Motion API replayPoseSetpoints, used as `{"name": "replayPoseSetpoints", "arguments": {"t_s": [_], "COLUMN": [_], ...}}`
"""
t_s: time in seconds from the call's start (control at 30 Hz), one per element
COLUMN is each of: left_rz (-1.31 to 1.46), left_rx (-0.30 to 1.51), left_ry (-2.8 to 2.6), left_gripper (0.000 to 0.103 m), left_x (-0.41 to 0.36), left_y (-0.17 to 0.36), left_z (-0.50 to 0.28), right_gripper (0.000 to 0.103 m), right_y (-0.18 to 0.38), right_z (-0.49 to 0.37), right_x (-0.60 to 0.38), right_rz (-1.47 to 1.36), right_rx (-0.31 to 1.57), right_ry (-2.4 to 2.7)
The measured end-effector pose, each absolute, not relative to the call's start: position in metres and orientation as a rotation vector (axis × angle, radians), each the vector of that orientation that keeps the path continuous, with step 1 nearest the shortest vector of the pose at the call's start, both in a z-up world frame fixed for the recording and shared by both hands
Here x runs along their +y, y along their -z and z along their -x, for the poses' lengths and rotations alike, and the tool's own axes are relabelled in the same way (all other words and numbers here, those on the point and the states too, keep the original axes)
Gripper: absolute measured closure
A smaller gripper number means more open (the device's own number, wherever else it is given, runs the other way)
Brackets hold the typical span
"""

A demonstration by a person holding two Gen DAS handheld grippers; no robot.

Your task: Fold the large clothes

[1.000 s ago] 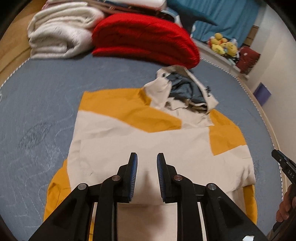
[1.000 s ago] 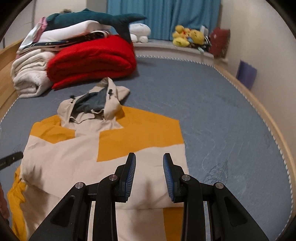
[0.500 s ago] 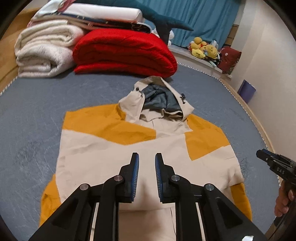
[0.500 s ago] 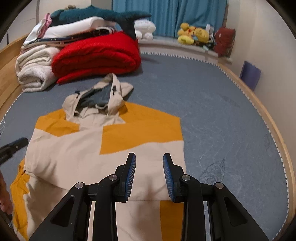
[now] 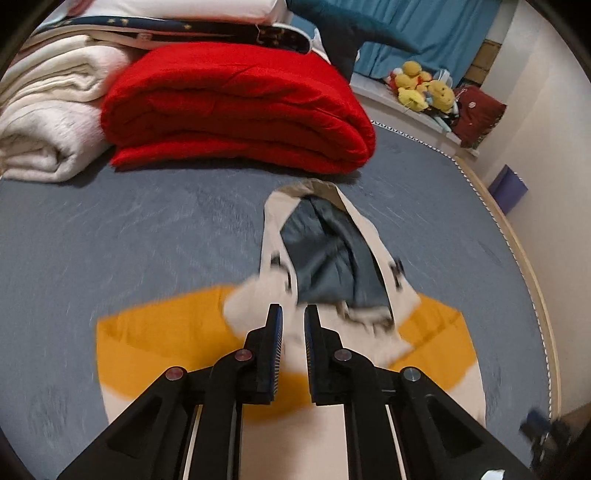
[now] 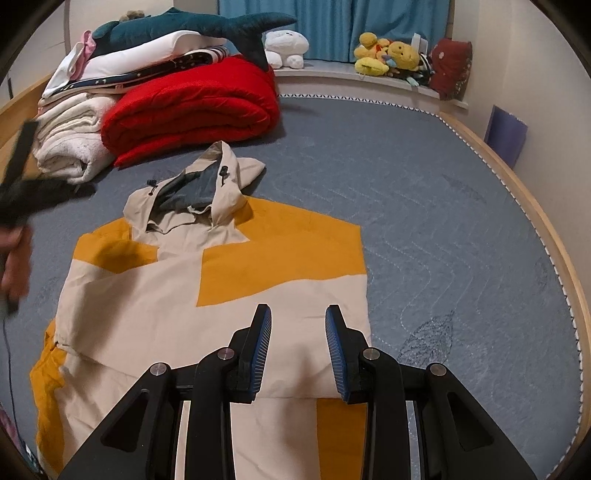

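A cream and orange hooded jacket [image 6: 177,295] lies flat on the grey-blue bed cover [image 6: 424,184], partly folded, hood [image 6: 199,184] pointing away. In the left wrist view the jacket [image 5: 147,343] is blurred and its hood [image 5: 328,254] with grey lining lies just ahead. My left gripper [image 5: 293,332] hovers over the collar, its jaws a narrow gap apart, holding nothing. It also shows blurred at the left edge of the right wrist view [image 6: 22,192]. My right gripper [image 6: 298,336] is open and empty above the jacket's lower right part.
A folded red quilt [image 6: 192,107], white blankets [image 6: 70,144] and a plush shark [image 6: 192,29] are stacked at the bed's far left. Plush toys [image 6: 388,55] sit on the far ledge. The wooden bed rim [image 6: 535,206] curves along the right.
My left gripper has moved forward along the jacket, from over its body to over the collar near the hood. My right gripper has barely moved.
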State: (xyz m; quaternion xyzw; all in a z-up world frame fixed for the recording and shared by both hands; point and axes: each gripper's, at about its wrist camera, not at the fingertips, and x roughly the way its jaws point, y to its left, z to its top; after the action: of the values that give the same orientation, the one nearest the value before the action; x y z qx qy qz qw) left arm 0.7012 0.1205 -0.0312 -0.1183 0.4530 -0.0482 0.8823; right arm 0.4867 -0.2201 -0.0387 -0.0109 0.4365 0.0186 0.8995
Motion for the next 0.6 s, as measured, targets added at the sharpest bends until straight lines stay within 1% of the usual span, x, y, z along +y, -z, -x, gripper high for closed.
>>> {"name": "replayPoseSetpoints", "arguments": {"t_s": [0.13,0.37,0.53,0.6], "left_rz": [0.232,0.207,0.288,0.326], "left_rx": [0.972,1.055,1.189,1.214], "left_ry": [0.105,0.06,0.083,0.049], "left_gripper": [0.093,0.093,0.092,0.09], "left_x": [0.123,0.125,0.132,0.14], "left_y": [0.037,0.071,0.113,0.129], "left_z": [-0.759,-0.837,-0.878,-0.89], "right_gripper": [0.071,0.071,0.071,0.071], "right_y": [0.049,0.066,0.079,0.085], "right_z": [-0.492,-0.504,-0.51,-0.511], "right_x": [-0.224,-0.228,-0.225,-0.224], "right_rz": [-0.007,-0.02,-0.004,0.002], "right_rx": [0.945,0.989,1.019,1.033], "right_ry": [-0.047,-0.031,-0.029,-0.027]}}
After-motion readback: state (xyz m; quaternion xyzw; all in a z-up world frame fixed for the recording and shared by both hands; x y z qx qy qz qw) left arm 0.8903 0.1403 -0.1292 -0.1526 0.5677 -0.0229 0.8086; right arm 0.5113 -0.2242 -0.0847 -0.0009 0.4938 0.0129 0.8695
